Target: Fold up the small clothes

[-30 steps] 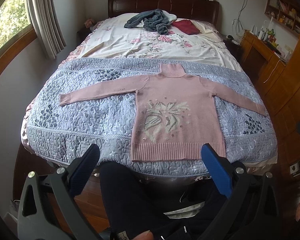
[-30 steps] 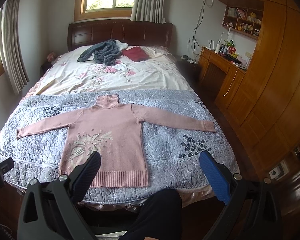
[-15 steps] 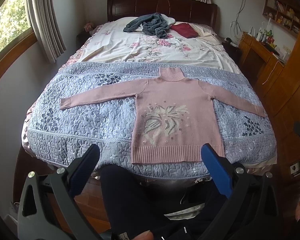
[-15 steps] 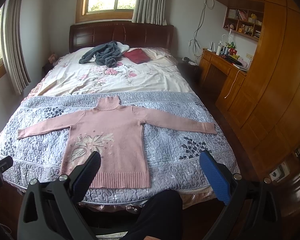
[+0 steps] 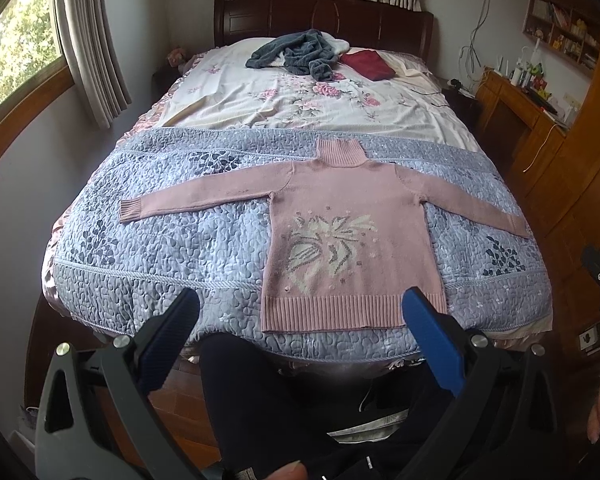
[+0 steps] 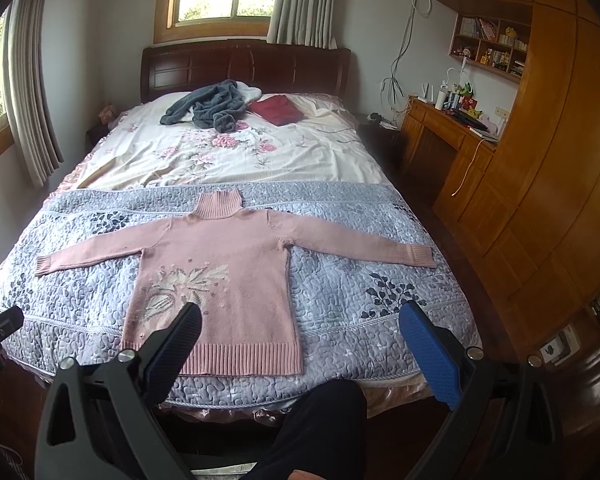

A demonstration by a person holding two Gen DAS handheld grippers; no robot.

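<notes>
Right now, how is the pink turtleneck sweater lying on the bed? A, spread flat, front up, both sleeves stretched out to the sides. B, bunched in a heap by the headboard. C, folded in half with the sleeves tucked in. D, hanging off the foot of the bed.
A: the pink turtleneck sweater lies flat on the grey-blue quilt, floral front up, both sleeves stretched out sideways.
</notes>
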